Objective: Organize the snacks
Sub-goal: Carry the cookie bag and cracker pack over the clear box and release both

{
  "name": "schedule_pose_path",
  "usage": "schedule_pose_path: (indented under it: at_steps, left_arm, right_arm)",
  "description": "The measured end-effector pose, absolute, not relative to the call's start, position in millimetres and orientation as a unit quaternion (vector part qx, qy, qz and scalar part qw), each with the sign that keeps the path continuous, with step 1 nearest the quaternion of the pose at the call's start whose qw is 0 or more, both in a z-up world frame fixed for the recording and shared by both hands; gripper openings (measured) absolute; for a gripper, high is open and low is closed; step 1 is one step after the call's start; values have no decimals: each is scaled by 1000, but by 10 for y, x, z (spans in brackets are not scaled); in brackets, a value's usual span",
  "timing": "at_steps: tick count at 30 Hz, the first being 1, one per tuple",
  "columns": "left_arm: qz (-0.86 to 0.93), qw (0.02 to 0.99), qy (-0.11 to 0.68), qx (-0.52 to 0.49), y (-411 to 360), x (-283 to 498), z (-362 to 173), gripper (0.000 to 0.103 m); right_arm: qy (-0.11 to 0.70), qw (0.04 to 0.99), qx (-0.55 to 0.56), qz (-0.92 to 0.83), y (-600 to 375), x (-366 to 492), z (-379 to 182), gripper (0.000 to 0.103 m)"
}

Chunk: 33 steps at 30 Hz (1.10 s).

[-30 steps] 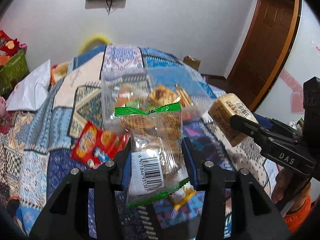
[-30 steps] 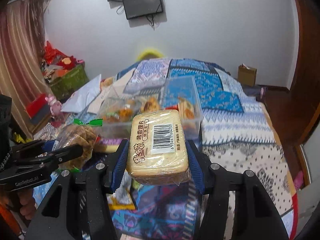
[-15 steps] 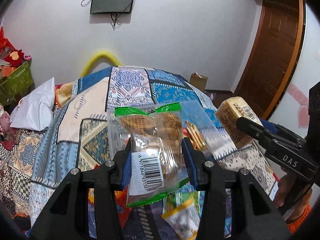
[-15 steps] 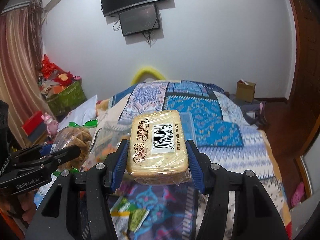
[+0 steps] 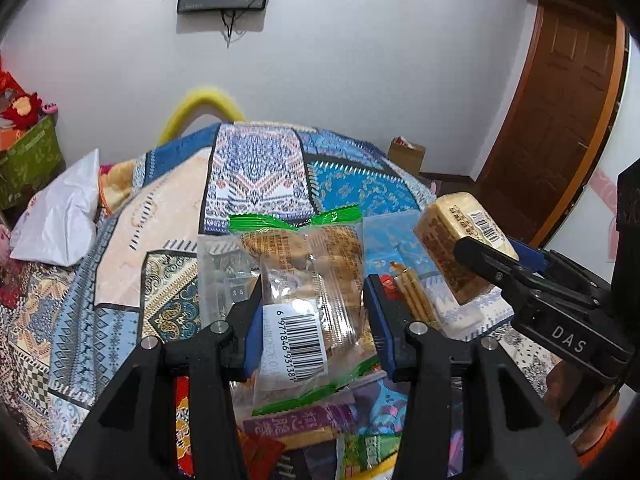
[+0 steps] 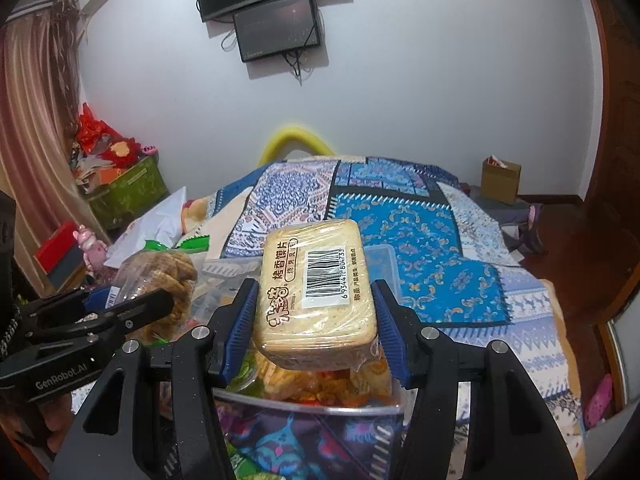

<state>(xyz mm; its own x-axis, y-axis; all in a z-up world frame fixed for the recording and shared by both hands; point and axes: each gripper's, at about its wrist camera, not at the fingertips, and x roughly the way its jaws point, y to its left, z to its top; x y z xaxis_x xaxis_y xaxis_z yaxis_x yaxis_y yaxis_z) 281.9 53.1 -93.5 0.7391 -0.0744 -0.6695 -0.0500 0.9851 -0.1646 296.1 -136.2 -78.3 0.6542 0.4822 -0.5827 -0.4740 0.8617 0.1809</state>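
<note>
Holding one snack in each gripper, you have both packets lifted above the bed (image 5: 256, 168), over a clear plastic container (image 6: 384, 260) that sits on the patchwork quilt.

Your left gripper (image 5: 312, 320) has its jaws clenched on a clear cookie packet (image 5: 308, 280). It has green crimped seals at top and bottom, brown round biscuits inside, and a white barcode label facing you. The packet stands upright between the blue pads.

Your right gripper (image 6: 316, 312) has its jaws grasping a yellow toast packet (image 6: 316, 280): a rounded, block-shaped pack in clear film with brown lettering and a white barcode sticker on its upper face. In the left wrist view the same block (image 5: 452, 252) shows at the right, tilted, well clear of the quilt.

Counted: two grippers, two held packets, one clear container. Inside the container you can see a bundle of thin biscuit sticks (image 5: 416, 296) and other orange-coloured snacks, too crowded to count. Loose packets lie on the quilt below your left gripper, among them a purple one (image 5: 304, 420) and a red one (image 5: 184, 424); their full number is hidden by the fingers. Two dark screens (image 6: 276, 28) hang on the white wall.
</note>
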Motion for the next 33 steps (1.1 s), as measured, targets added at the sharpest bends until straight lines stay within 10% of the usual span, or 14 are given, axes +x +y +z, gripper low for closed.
schedule_pose_path:
  at_steps: [33]
  left_arm:
    - [-1, 887, 446, -122, 649, 3564, -1534, 53]
  right_arm:
    - [413, 872, -38, 261, -1094, 3460, -1297, 55]
